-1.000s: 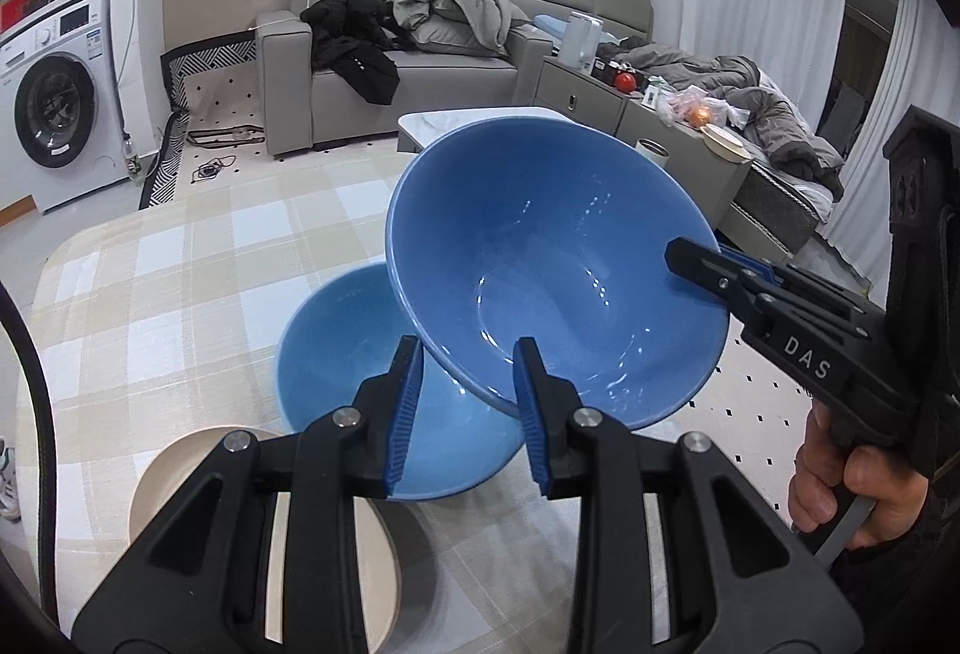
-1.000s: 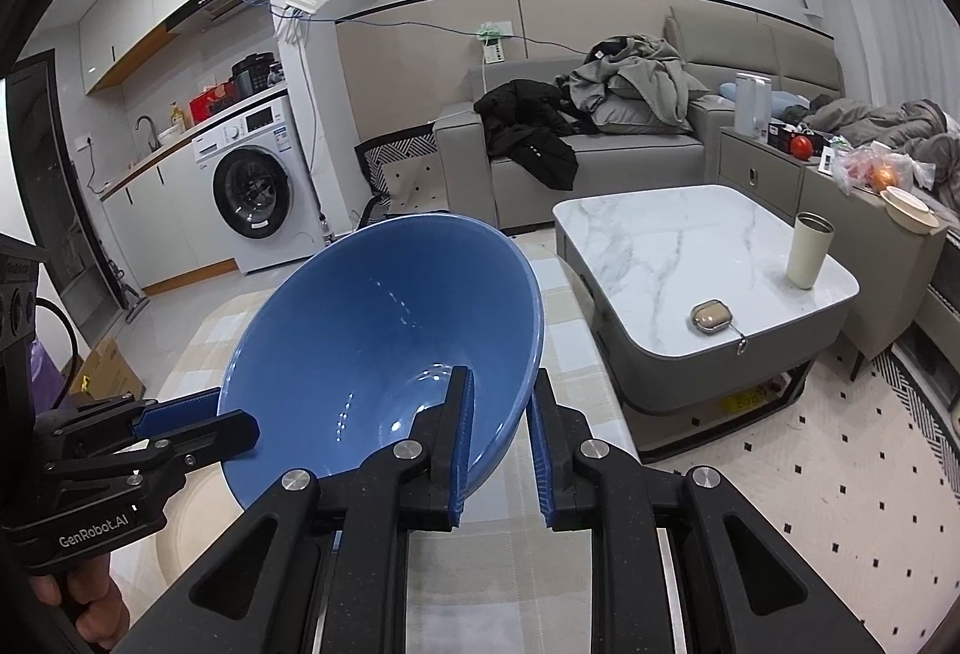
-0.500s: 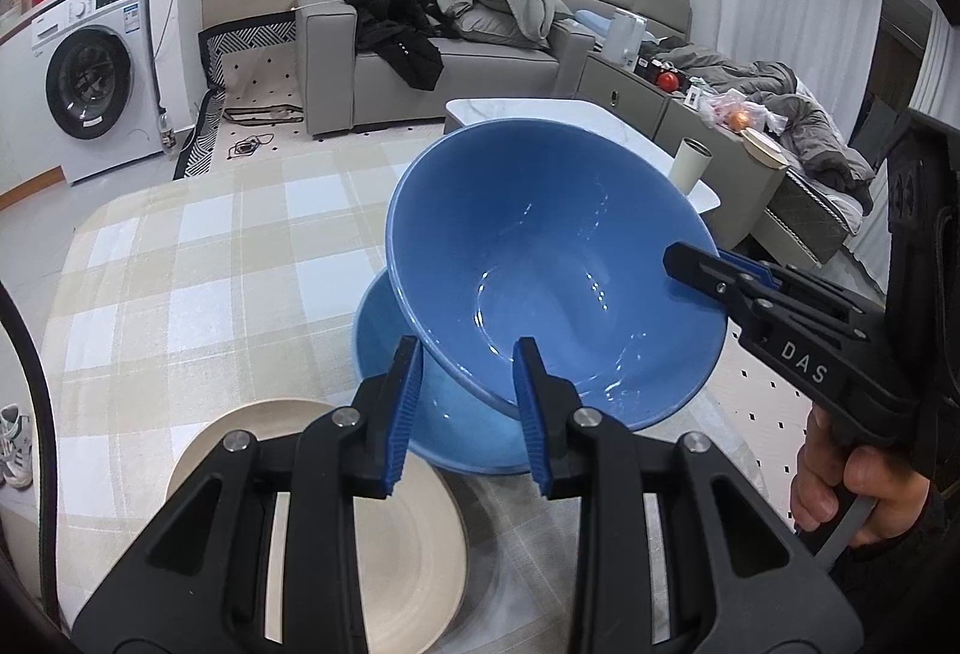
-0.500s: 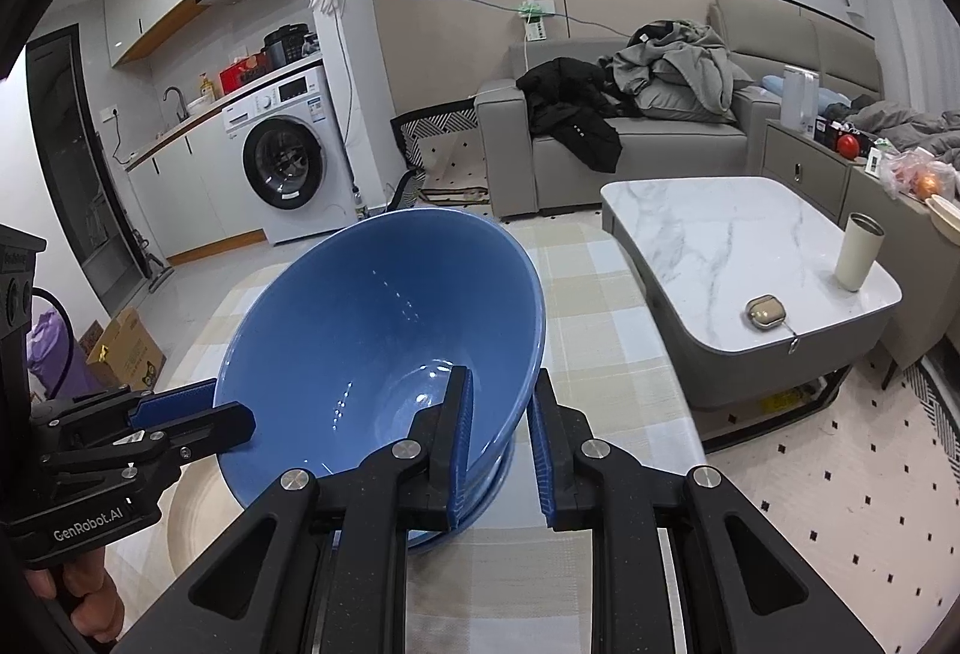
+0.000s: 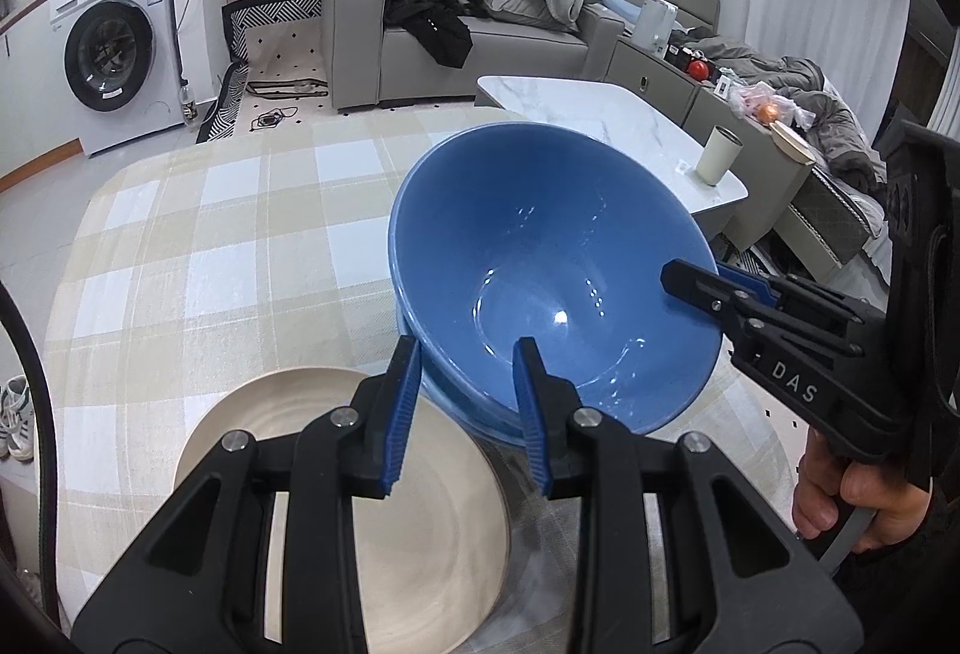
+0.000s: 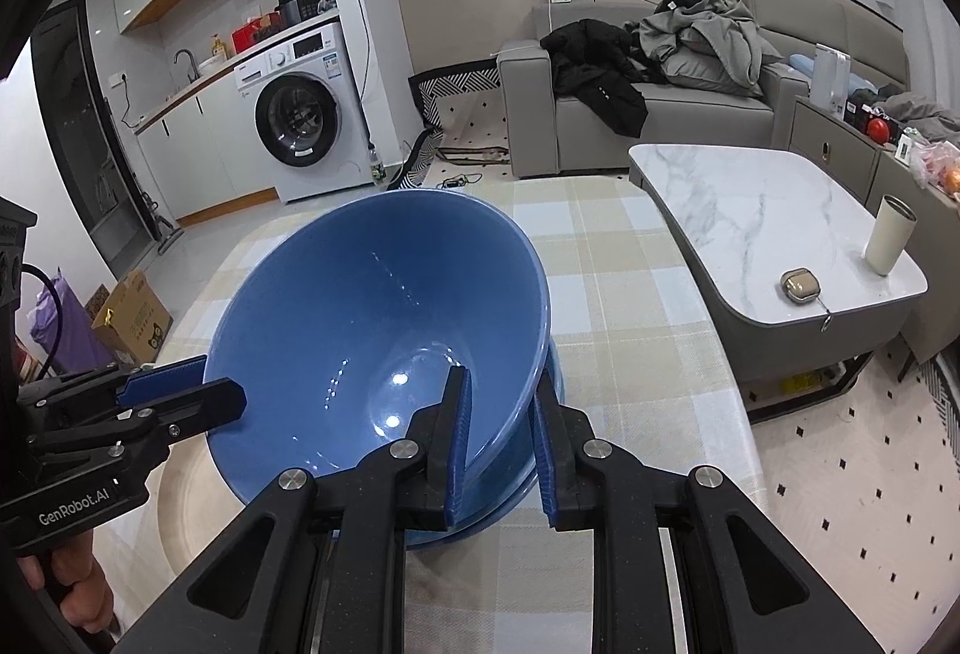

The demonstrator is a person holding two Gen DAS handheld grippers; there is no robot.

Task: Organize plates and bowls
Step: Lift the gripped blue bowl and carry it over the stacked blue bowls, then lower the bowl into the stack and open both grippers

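A big blue bowl [image 5: 540, 246] is held tilted by its rim from two sides. My left gripper [image 5: 467, 354] is shut on the near rim, one finger inside and one outside. My right gripper [image 6: 501, 390] is shut on the opposite rim, and it shows in the left wrist view as right gripper [image 5: 690, 282]. The bowl sits low over a second blue bowl [image 5: 474, 420] on the table, almost nested in it; contact is hidden. A cream plate [image 5: 420, 522] lies on the cloth just left of the two bowls.
The table wears a beige and white checked cloth [image 5: 210, 246]. Beyond its far right edge stands a marble coffee table [image 6: 750, 210] with a cream cup [image 6: 891, 234] and a small case [image 6: 799, 287]. A sofa [image 6: 660, 126] and a washing machine [image 6: 300, 126] stand further back.
Both grippers have come down together with the blue bowl. It now covers most of the second blue bowl, which earlier showed well to its lower left.
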